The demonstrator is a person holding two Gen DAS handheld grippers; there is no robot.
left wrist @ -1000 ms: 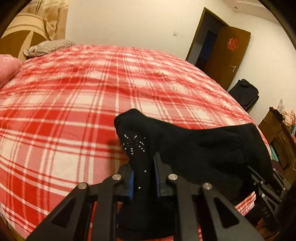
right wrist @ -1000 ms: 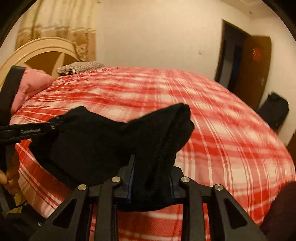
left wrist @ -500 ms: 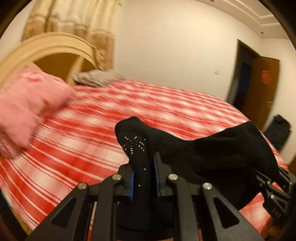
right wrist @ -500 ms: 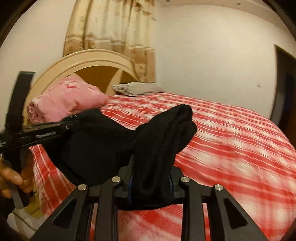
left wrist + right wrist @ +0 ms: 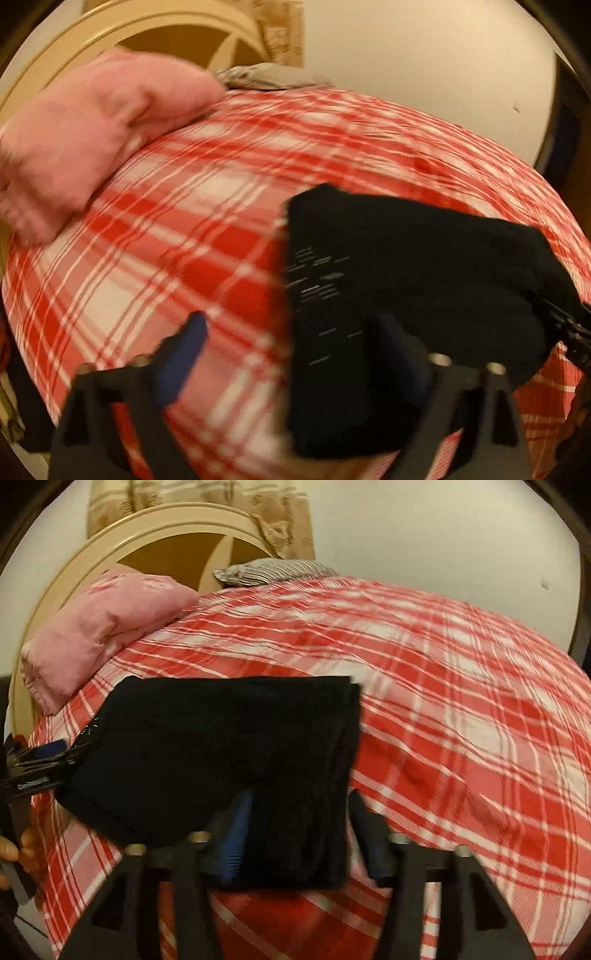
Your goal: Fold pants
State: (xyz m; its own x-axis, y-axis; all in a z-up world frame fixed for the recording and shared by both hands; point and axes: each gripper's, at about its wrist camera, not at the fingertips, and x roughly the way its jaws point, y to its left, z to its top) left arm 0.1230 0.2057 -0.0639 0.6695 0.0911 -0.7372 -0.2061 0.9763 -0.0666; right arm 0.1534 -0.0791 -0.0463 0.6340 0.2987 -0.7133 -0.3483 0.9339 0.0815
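We see both grippers, left (image 5: 291, 354) and right (image 5: 299, 834), with fingers spread wide, gripping nothing; the folded pants (image 5: 229, 746) lie on the bed (image 5: 461, 701).

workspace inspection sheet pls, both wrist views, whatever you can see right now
surface: bed with red plaid cover
job's things: black pants, folded, lying on the bed
clutter: pink quilt and striped pillow by the headboard
grippers: left gripper open, pants between its fingers; right gripper open, fingers astride the pants' edge
cables: nothing seen
surroundings: curtain, white wall; both views blurred
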